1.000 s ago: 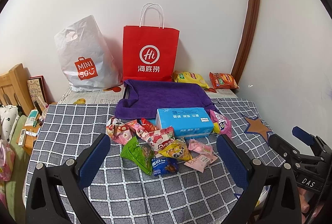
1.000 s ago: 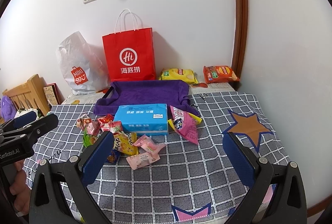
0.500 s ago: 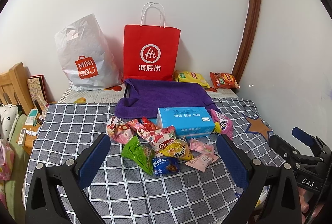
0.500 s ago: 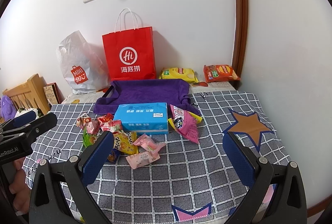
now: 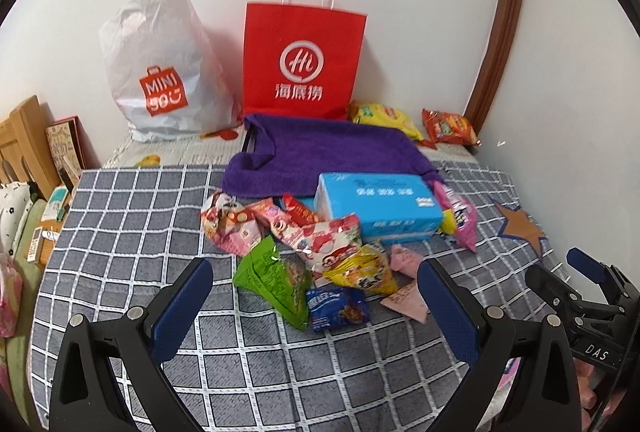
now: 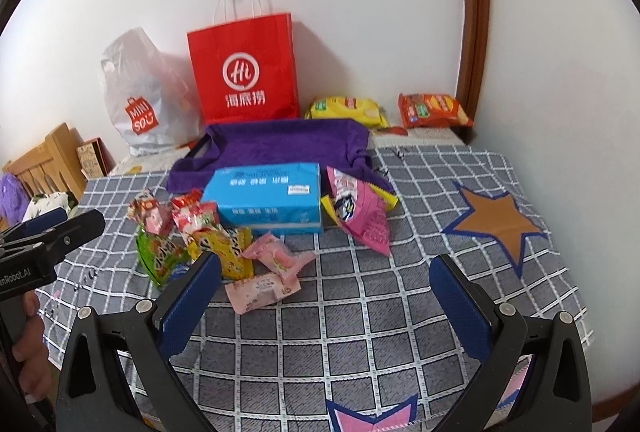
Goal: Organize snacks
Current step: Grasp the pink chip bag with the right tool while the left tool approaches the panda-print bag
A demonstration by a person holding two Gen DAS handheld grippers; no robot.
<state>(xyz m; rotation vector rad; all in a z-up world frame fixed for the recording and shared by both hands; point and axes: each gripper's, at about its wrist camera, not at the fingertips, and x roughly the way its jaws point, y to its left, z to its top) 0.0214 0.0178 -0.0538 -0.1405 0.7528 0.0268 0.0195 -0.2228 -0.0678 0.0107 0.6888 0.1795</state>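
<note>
Several small snack packets lie in a heap on the grey checked cloth (image 5: 120,232): a green packet (image 5: 276,280), a blue one (image 5: 338,308), a yellow one (image 5: 362,270), red-and-white ones (image 5: 328,240) and pink ones (image 6: 276,256). A bigger pink packet (image 6: 362,211) lies right of the blue tissue box (image 6: 268,197). My left gripper (image 5: 314,282) is open and empty, just in front of the heap. My right gripper (image 6: 326,278) is open and empty, near the pink packets.
A purple cloth-covered tray (image 5: 320,151) sits behind the tissue box. A red paper bag (image 5: 302,63) and a white plastic bag (image 5: 160,67) stand against the wall. Yellow (image 6: 344,109) and orange (image 6: 432,109) chip bags lie at the back right. Wooden furniture (image 5: 24,143) stands at the left.
Both grippers have moved forward and a little down toward the heap of snacks. Both stay open. Nothing on the table has moved.
</note>
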